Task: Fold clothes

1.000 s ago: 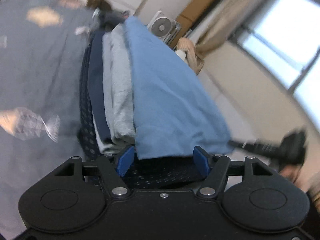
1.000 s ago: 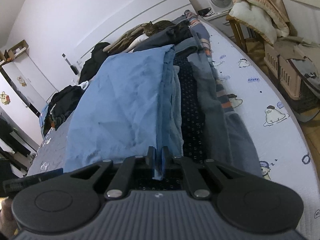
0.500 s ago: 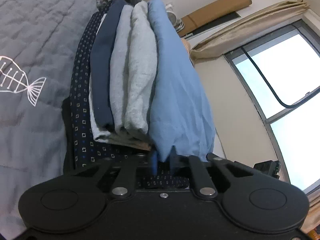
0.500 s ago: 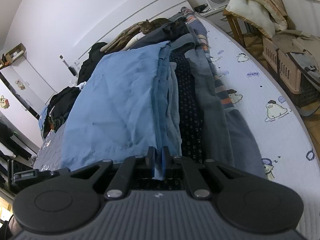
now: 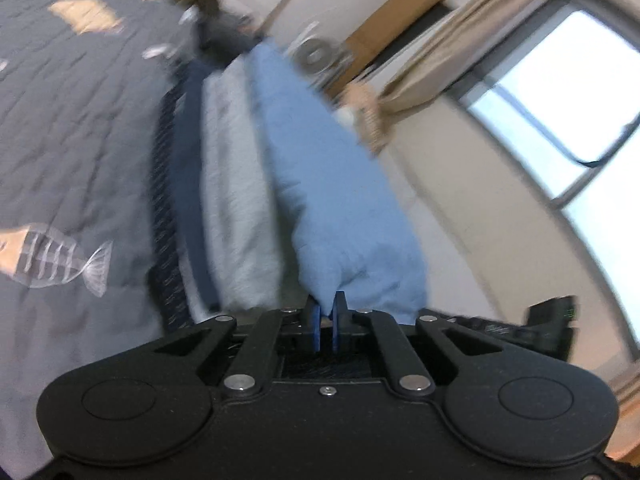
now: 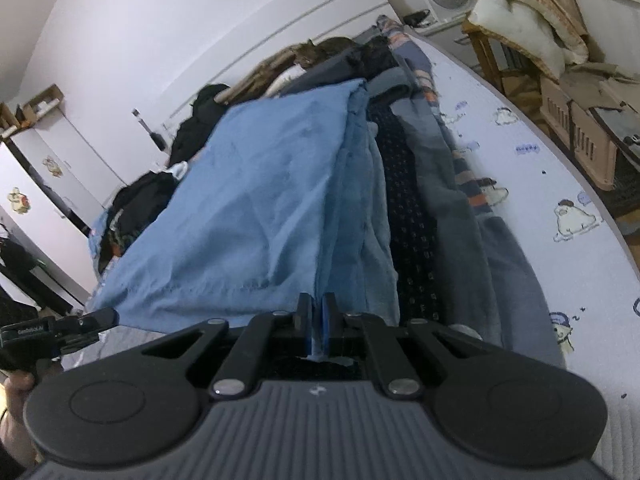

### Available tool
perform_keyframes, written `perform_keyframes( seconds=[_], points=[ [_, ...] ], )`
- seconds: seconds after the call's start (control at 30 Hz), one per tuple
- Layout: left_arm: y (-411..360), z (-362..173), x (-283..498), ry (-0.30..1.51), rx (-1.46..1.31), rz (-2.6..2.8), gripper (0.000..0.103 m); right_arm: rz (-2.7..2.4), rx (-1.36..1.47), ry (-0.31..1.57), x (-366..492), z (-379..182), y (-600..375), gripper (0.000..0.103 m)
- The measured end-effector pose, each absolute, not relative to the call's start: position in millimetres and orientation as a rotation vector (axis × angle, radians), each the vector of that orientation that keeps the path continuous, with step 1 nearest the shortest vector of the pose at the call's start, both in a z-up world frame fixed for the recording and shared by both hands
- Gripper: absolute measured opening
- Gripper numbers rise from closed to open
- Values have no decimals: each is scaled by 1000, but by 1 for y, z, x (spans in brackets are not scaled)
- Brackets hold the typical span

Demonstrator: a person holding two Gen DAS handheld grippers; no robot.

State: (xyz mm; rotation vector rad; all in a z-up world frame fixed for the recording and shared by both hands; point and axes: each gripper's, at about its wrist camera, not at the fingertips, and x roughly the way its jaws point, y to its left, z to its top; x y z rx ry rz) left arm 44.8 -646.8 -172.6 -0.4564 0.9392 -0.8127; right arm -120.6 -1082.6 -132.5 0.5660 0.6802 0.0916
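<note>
Your left hand-held gripper had just clamped down, pads pinching a corner of the light blue garment. Your right hand-held gripper was also closed on that garment's edge. The garment lay on top of a stack of folded clothes on the bed. Left view was motion-blurred.

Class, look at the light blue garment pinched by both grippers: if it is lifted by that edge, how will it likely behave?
The light blue garment is creased cloth, so it probably droops. It bunches at the left gripper, so it likely sags between there and the right gripper.
</note>
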Motion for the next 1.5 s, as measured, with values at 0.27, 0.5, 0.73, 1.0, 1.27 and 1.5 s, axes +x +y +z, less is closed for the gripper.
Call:
perform_keyframes(
  seconds=[0.27, 0.5, 0.73, 1.0, 1.27, 1.5],
  points=[
    [-633, -176, 19, 938, -413, -748, 16, 4, 496, 747, -128, -135, -1092, 5],
    [-652, -117, 15, 717, -400, -839, 64, 51, 470, 593, -147, -98, -1084, 7],
    [-702, -144, 52, 802, -436, -859, 64, 208, 460, 547, -110, -97, -1047, 16],
    [-653, -187, 53, 875, -500, -754, 64, 114, 478, 627, -106, -131, -1069, 16],
    [-653, -160, 25, 846, -292, -639, 66, 25, 417, 656, -127, -120, -1070, 20],
    [-681, -102, 0, 785, -88, -578, 78, 38, 335, 605, -134, -75, -1046, 50]
  ],
)
